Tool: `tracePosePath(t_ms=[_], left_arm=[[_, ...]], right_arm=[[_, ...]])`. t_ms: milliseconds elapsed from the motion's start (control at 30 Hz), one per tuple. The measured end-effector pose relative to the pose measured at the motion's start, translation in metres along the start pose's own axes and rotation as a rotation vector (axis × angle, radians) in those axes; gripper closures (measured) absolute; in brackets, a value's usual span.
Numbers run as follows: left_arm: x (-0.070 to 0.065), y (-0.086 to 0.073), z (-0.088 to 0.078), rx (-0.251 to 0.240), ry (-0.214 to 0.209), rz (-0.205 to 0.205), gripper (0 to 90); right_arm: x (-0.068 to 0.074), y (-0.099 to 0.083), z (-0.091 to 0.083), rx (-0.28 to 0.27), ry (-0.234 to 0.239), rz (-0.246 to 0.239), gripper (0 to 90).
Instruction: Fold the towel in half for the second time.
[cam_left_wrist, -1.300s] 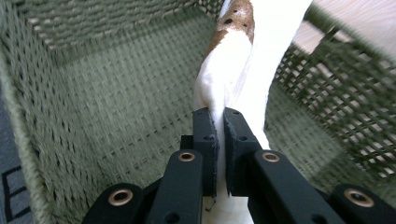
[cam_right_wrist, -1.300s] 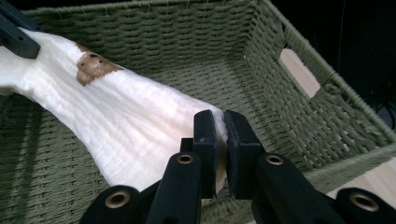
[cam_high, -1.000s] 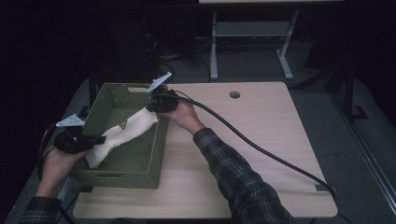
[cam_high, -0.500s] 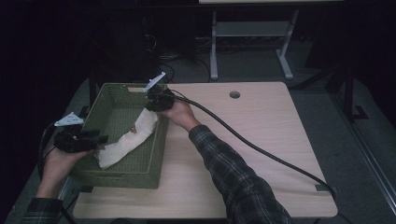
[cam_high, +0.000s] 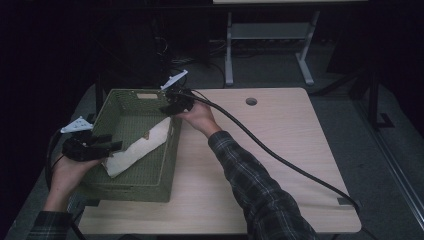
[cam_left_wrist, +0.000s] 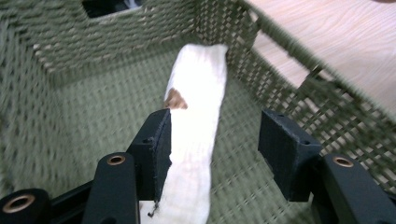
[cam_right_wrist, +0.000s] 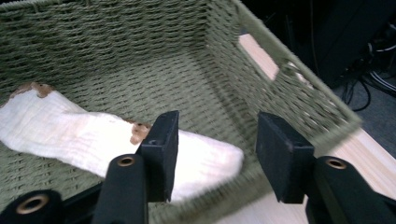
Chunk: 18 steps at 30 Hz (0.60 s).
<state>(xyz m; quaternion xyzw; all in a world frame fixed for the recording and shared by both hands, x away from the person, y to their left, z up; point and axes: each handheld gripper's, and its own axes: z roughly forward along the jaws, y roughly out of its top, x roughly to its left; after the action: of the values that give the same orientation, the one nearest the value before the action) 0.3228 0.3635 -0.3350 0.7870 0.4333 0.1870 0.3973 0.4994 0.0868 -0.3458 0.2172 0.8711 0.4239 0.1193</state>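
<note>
A green woven basket (cam_high: 125, 182) stands on the left part of the wooden table. A long white cloth (cam_high: 140, 147) with small brown marks lies slantwise on the basket's floor. My left gripper (cam_high: 112, 146) hovers at the basket's left rim over the near end of the cloth (cam_left_wrist: 201, 93); its jaws have just been opening and stand apart, with the cloth running beside the left jaw, unpressed. My right gripper (cam_high: 170, 107) is at the far right corner of the basket (cam_right_wrist: 140, 46). Its jaws have just been opening too, above the other end of the cloth (cam_right_wrist: 60, 130).
The light wooden table (cam_high: 280, 150) stretches to the right of the basket, with a round hole (cam_high: 251, 101) near its far edge. A thick black cable (cam_high: 280, 160) trails from my right gripper across it. A metal stand (cam_high: 265, 35) is behind the table.
Both grippers held the cloth stretched over the basket. The left let go first and that end sank; then the right opened, and the cloth now lies in the basket.
</note>
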Motion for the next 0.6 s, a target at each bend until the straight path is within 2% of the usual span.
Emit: tracePosePath(t_ms=[133, 367, 600], left_arm=[[-0.012, 0.011, 0.005, -0.014, -0.014, 0.007, 43.4], [-0.039, 0.032, 0.017, -0.03, -0.043, 0.042, 41.8], [-0.059, 0.048, 0.03, -0.026, -0.074, 0.065, 37.8]], right_arm=[[-0.007, -0.01, -0.018, -0.011, 0.006, 0.039, 45.7], [-0.015, -0.029, -0.05, -0.014, 0.0, 0.051, 40.2], [-0.022, -0.046, -0.076, -0.022, -0.007, 0.061, 33.1]])
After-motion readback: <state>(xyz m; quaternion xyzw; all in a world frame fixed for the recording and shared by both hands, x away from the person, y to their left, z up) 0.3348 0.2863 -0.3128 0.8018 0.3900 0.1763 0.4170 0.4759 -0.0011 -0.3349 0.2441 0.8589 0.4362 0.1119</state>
